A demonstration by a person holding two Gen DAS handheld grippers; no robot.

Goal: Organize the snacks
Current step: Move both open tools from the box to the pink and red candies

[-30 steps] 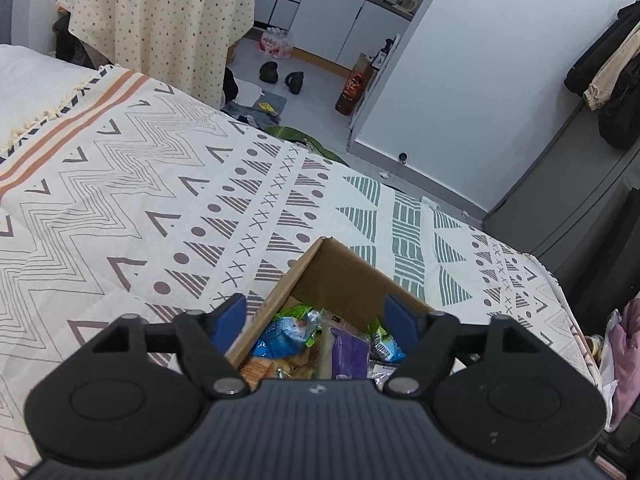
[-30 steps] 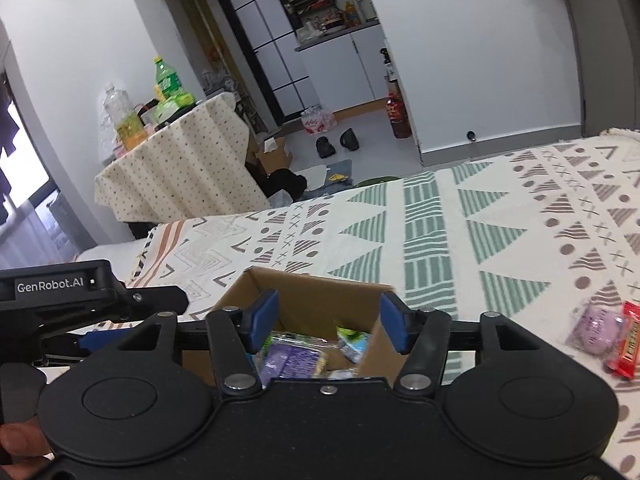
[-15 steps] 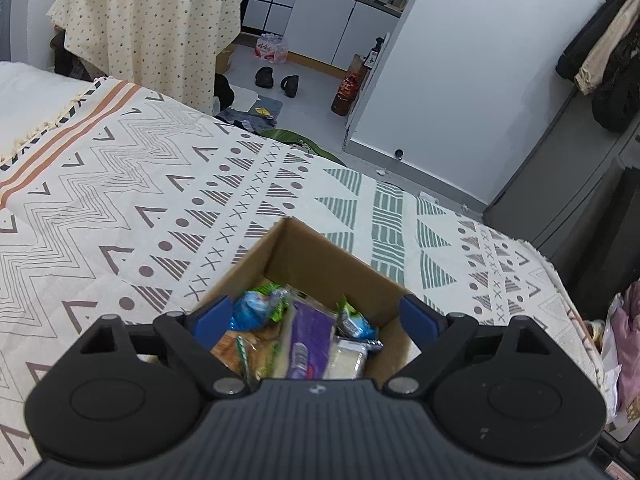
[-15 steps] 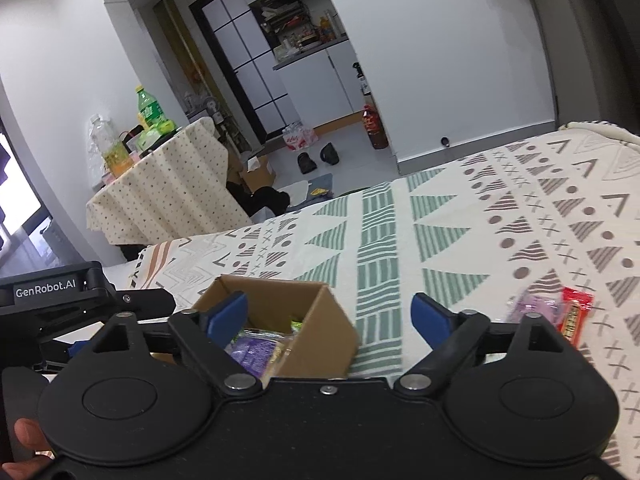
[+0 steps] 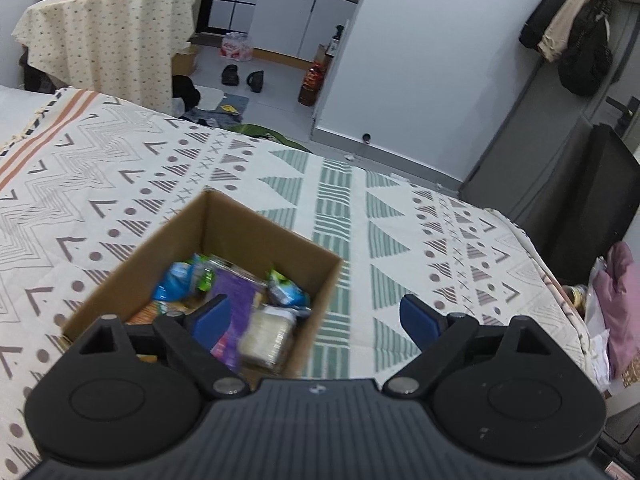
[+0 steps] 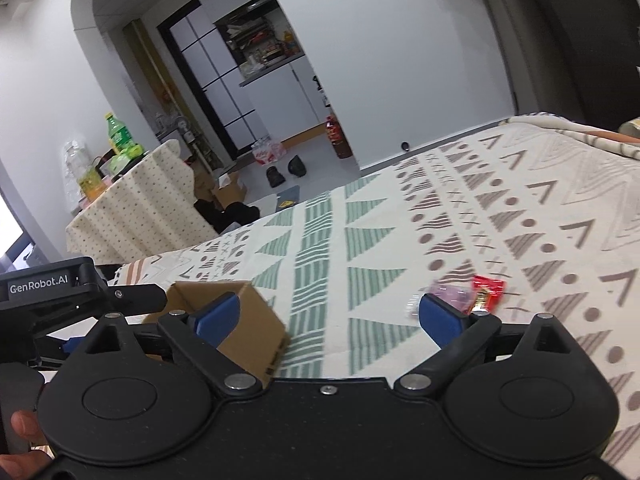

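The right gripper [image 6: 332,316] has its blue fingers spread wide, and nothing is between them. The left gripper [image 5: 316,320] is wide apart too and holds nothing. It hangs over the near right corner of the box [image 5: 256,236].

The box sits on the blanket [image 6: 400,240]. It is open on top and already has snacks in it: a purple pack [image 5: 236,300], a clear pack [image 5: 266,336] and blue bags [image 5: 176,280].

Two snacks are not in the box yet. A red pack [image 6: 486,290] and a pale pink pack [image 6: 452,294] lie side by side on the blanket, touching or nearly so. They are just past the right finger of the right gripper, so they lie ahead and a bit to the right. The box is off to its left. The right gripper is the nearer one, so I think it should get them. The red pack's long side runs about up and down in the right view.

There is lots of bare blanket around the two packs, with nothing in the way. The blanket's far edge drops to the floor [image 6: 316,168], well apart from the packs.
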